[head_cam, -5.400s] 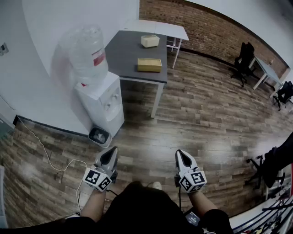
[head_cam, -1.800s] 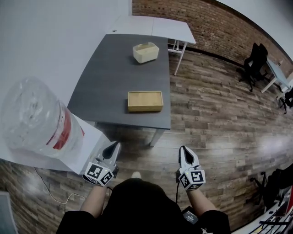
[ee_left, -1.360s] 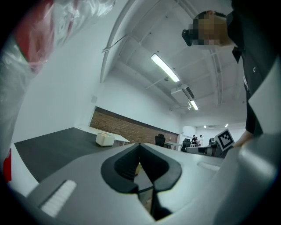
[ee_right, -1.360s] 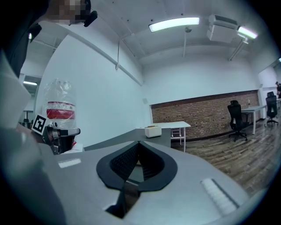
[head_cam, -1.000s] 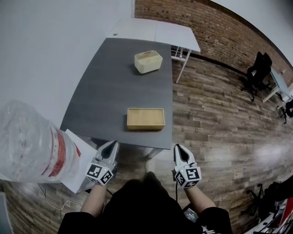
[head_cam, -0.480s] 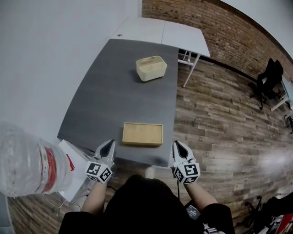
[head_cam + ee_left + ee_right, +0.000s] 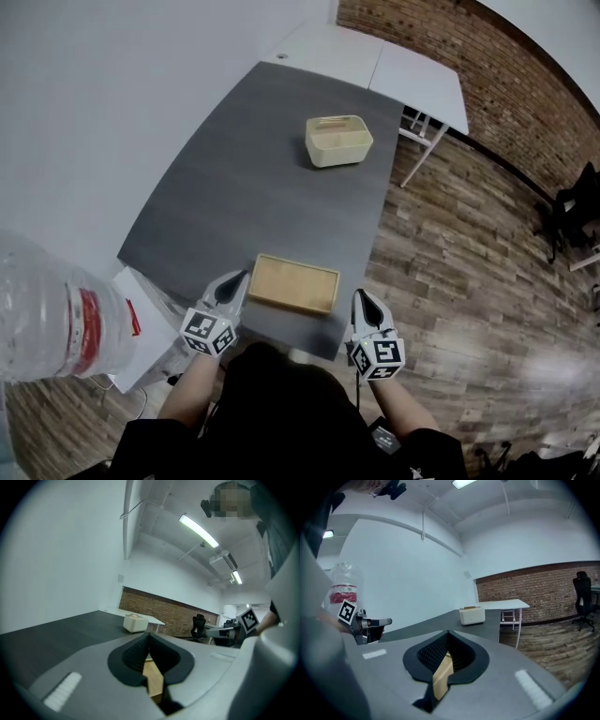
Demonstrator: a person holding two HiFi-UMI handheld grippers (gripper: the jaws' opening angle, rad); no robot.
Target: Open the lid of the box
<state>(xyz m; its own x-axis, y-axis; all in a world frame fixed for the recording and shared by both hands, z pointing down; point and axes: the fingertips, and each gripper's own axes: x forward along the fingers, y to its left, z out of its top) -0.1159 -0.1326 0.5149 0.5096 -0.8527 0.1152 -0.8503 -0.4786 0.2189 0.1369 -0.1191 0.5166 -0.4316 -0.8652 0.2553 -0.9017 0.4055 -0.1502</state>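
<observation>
wooden box [image 7: 293, 282], lid closed, lies at the six o'clock edge of the grey table [image 7: 244, 169]. left gripper [image 7: 238, 277] is just beside the box at nine o'clock, right gripper [image 7: 361, 296] near it at four o'clock. both have jaws pressed together, pinching nothing. both forearms reach forward, with the grippers pointing nearly level toward twelve o'clock, marker cubes up.

The left gripper [image 7: 149, 635] has its fingers [image 7: 133, 654] together, wooden box [image 7: 153, 682] showing behind.

Tan box [image 7: 293, 283], dark grey table [image 7: 239, 183]
</observation>
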